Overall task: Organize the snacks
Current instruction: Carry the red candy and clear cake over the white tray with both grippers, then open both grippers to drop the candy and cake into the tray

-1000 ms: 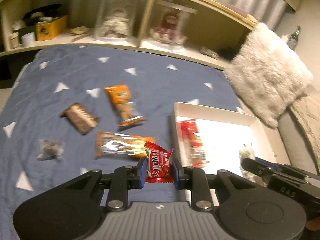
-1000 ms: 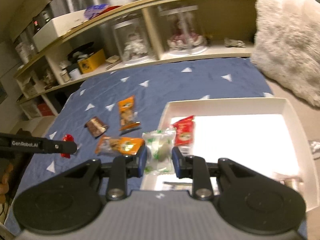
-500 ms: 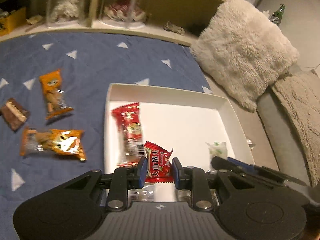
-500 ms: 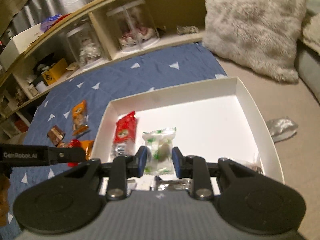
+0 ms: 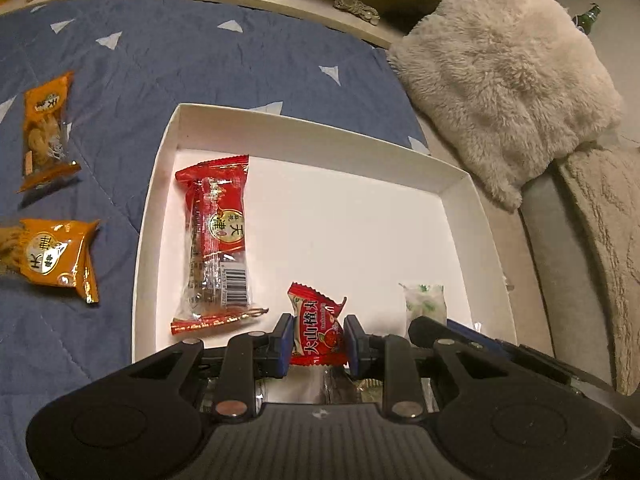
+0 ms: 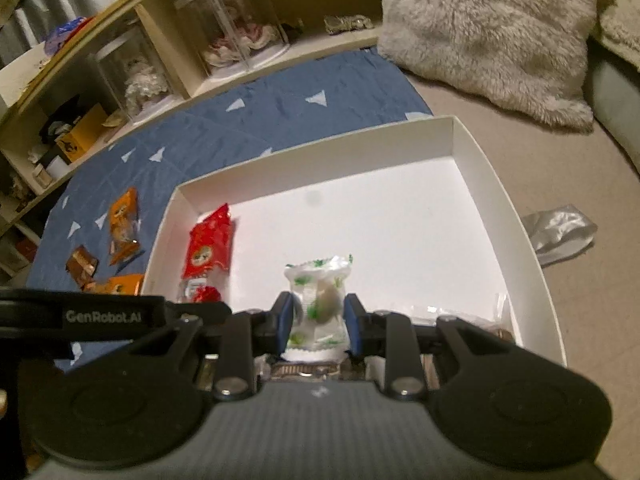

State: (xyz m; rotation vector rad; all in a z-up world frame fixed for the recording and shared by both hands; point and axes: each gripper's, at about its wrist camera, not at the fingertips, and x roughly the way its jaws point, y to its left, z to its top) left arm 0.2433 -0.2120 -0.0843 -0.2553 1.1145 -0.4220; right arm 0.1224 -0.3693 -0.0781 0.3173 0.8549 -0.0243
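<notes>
From the left wrist, the left gripper (image 5: 318,339) is clamped on a small red candy packet (image 5: 318,330) printed "大山楂丸", held over the near edge of the white box (image 5: 460,192), where a long red snack bar (image 5: 216,236) lies along the left wall and 2 orange packets (image 5: 46,120) sit on the blue quilt (image 5: 192,64) outside it. From the right wrist, the right gripper (image 6: 317,322) pinches a clear, green-speckled wrapped sweet (image 6: 318,304) over the same box's near edge, with "GenRobot.AI" legible on the other tool's arm (image 6: 102,316) left of it.

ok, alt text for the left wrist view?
The left gripper pinches a small red hawthorn candy packet over the near edge of a white box, which holds a long red snack pack. Two orange snack packs lie on the blue quilt to its left.
</notes>
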